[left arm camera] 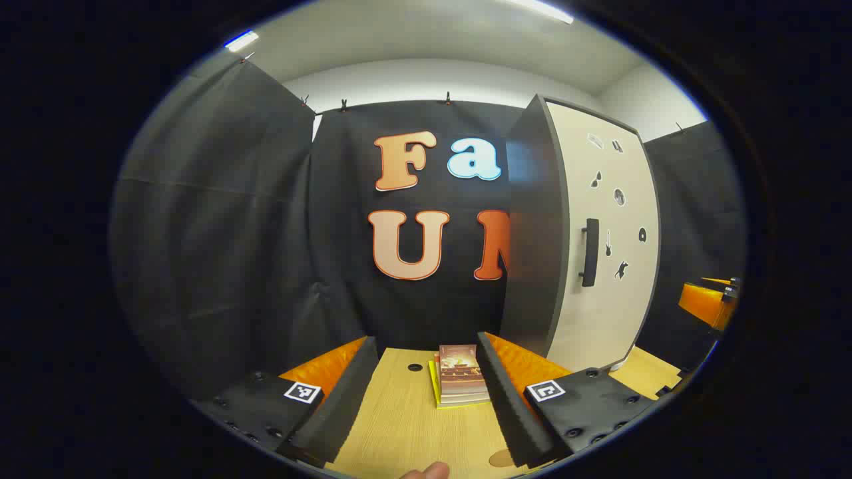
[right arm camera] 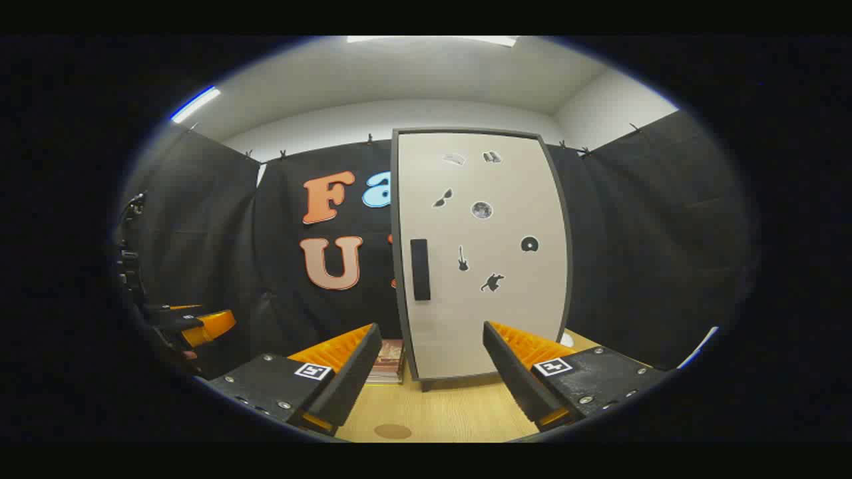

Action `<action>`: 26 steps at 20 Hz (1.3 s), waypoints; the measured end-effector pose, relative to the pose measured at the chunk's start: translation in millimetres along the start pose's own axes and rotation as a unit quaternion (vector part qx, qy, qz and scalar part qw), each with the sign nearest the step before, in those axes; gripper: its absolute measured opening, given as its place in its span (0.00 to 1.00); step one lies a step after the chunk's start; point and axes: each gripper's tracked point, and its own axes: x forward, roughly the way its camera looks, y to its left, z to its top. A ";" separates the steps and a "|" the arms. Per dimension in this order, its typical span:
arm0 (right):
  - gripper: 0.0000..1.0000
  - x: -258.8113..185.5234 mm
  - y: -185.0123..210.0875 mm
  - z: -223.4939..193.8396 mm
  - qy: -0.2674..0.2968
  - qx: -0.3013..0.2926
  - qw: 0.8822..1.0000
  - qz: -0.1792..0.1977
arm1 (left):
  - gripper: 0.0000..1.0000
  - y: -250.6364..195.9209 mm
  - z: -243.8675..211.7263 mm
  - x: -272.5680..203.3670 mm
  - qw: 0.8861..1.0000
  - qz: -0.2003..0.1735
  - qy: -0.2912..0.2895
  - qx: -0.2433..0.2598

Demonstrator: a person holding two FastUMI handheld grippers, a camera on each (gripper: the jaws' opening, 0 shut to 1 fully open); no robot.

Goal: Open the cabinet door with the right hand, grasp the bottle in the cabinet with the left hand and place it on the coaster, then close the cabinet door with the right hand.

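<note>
My left tongs point(left arm camera: 421, 392) stand wide apart with nothing between them, held level and low over the table point(left arm camera: 399, 426), pointing toward the booth's back wall. Between their tips, a little ahead on the table, lies a small stack of books point(left arm camera: 459, 382), close against the inner side of the right-hand finger. Just under that same finger, near me, part of a round brown coaster point(left arm camera: 500, 458) peeks out on the tabletop. At the very bottom edge a fingertip of my own hand point(left arm camera: 426, 471) shows. Ahead and to the right of these tongs stands the cabinet point(left arm camera: 532, 266), its pale door point(left arm camera: 609, 266) shut, with a dark vertical handle point(left arm camera: 589, 253) and small black stickers on it. Far off to the right I see an orange bit of my other tool point(left arm camera: 709, 303).

My right tongs point(right arm camera: 431, 372) are likewise spread open and empty, held level and aimed square at the cabinet door point(right arm camera: 482, 266), which stands closed straight ahead, apart from the tips. The handle point(right arm camera: 420, 269) sits above and slightly left of the gap. Below the gap, nearer to me, the coaster point(right arm camera: 393, 431) lies bare on the table point(right arm camera: 452, 416). The books point(right arm camera: 387, 362) rest just beyond the left-hand finger, beside the cabinet's foot. My left tongs point(right arm camera: 193, 322) hang far out to the left. The bottle I cannot see with the door shut.
</note>
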 end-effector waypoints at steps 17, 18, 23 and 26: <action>0.95 27.4 4.6 -8.3 0.013 0.000 1.000 -0.001 | 0.96 8.1 -9.0 15.5 1.000 -0.001 0.010 0.010; 0.95 32.7 4.7 -7.0 0.011 0.000 1.000 -0.001 | 0.96 8.0 -9.2 16.4 1.000 -0.001 0.010 0.010; 0.95 67.6 10.3 1.0 0.008 -0.001 1.000 0.006 | 0.96 9.8 -9.7 25.7 1.000 -0.003 0.011 0.005; 0.95 93.9 10.6 6.7 0.006 -0.008 1.000 0.005 | 0.96 9.9 -11.0 35.4 1.000 -0.007 0.012 0.005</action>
